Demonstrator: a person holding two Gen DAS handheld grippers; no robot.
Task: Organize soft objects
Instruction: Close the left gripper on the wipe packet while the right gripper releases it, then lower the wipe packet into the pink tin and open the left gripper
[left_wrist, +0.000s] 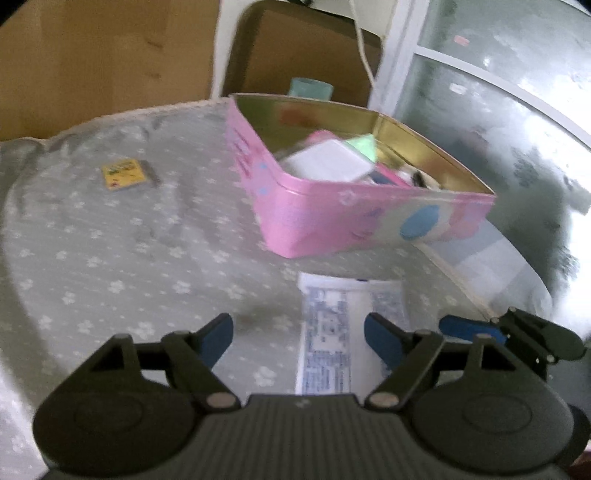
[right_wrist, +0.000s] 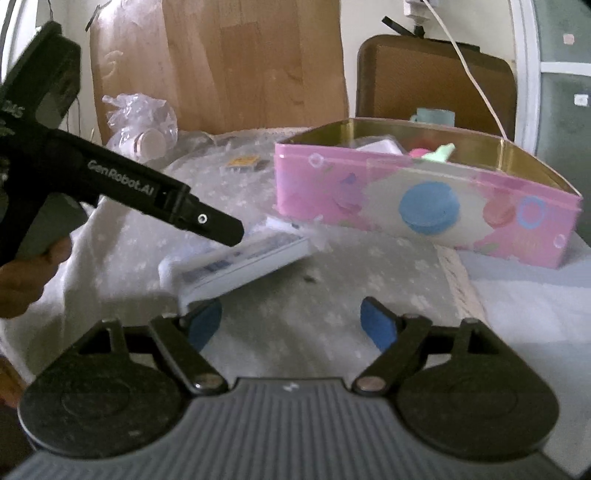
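Observation:
A pink tin box (left_wrist: 354, 218) stands open on the grey flowered cloth (left_wrist: 129, 240); it also shows in the right wrist view (right_wrist: 424, 206). Inside lie a white packet (left_wrist: 328, 158), a green item (left_wrist: 364, 146) and other small things. A white printed packet (left_wrist: 347, 325) lies flat on the cloth in front of the box, between my left gripper's fingers. My left gripper (left_wrist: 299, 339) is open just above it. The same packet (right_wrist: 243, 264) shows in the right wrist view under the left gripper's black body (right_wrist: 122, 184). My right gripper (right_wrist: 291, 325) is open and empty, beside the packet.
A small yellow packet (left_wrist: 123, 172) lies on the cloth at the far left. A crumpled plastic bag (right_wrist: 142, 125) sits at the table's back. A brown chair back (right_wrist: 436, 77), a teal cup (left_wrist: 310, 88) and a white cable (right_wrist: 469, 70) are behind the box. The table edge runs at the right.

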